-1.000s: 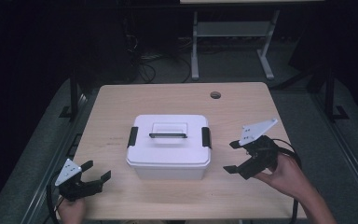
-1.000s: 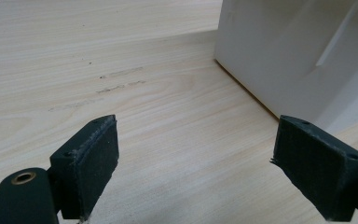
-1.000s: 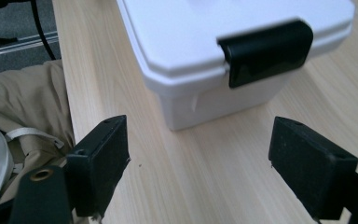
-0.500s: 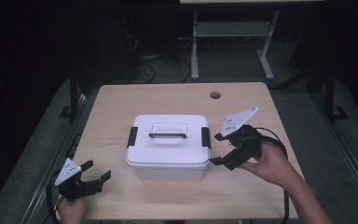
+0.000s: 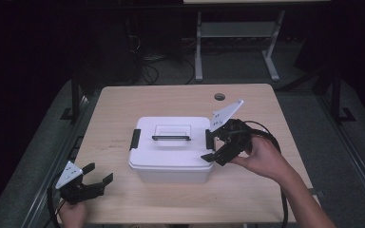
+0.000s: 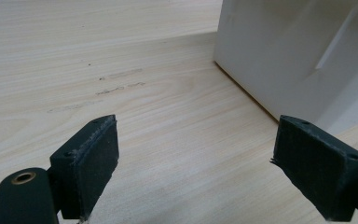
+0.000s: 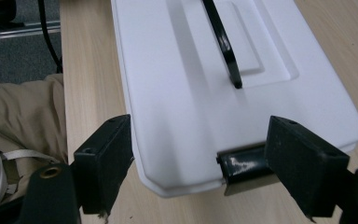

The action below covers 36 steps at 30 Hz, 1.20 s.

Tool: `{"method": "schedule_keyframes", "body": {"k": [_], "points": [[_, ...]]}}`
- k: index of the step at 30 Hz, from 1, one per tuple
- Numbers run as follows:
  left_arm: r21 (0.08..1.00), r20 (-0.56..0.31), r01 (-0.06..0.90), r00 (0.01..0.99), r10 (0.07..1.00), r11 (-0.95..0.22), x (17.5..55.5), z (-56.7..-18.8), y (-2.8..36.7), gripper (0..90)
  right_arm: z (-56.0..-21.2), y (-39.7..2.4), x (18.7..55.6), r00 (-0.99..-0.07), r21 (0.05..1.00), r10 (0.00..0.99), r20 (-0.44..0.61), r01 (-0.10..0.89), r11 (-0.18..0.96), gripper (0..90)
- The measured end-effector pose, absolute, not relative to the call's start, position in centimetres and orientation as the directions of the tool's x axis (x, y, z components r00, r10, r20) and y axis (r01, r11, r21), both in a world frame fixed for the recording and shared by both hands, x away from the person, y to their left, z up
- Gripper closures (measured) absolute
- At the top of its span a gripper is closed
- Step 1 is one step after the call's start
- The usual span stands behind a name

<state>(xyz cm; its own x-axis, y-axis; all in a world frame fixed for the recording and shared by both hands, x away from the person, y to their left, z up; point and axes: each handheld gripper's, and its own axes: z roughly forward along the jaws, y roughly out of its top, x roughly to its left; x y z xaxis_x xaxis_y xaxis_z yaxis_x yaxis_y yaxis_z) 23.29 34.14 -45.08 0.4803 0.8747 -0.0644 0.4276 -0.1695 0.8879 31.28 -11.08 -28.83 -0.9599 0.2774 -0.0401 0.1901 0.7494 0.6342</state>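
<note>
A white lidded plastic box (image 5: 170,149) stands in the middle of the wooden table (image 5: 119,114), with a black handle (image 5: 171,138) lying flat on its lid and black latches on its left (image 5: 135,138) and right ends. My right gripper (image 5: 212,144) is open at the box's right end, its jaws level with the lid rim. In the right gripper view the lid (image 7: 205,84) runs away from my gripper (image 7: 209,163), and the right latch (image 7: 242,165) lies against the inner side of one jaw. My left gripper (image 5: 97,175) stands open near the front left table corner, apart from the box (image 6: 298,56).
A round cable hole (image 5: 219,97) sits in the table's far right part. Metal desk legs (image 5: 198,47) and cables stand on the dark floor beyond the table. The person's lap in beige cloth (image 7: 23,121) lies past the table edge in the right gripper view.
My right gripper has moved left from open table space up to the box's right end, and now spans the latch. The left gripper has stayed where it was.
</note>
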Motion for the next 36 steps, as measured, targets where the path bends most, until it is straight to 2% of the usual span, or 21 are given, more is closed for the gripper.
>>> {"method": "schedule_keyframes", "body": {"k": [36], "points": [[0.893, -0.088, 0.427, 0.477, 0.874, -0.143, 23.6, -45.0, 34.5, 13.0, -26.9, -3.5, 34.2, -0.984, 0.552, 0.161, -0.080, 0.091, 0.829, 32.2]]}}
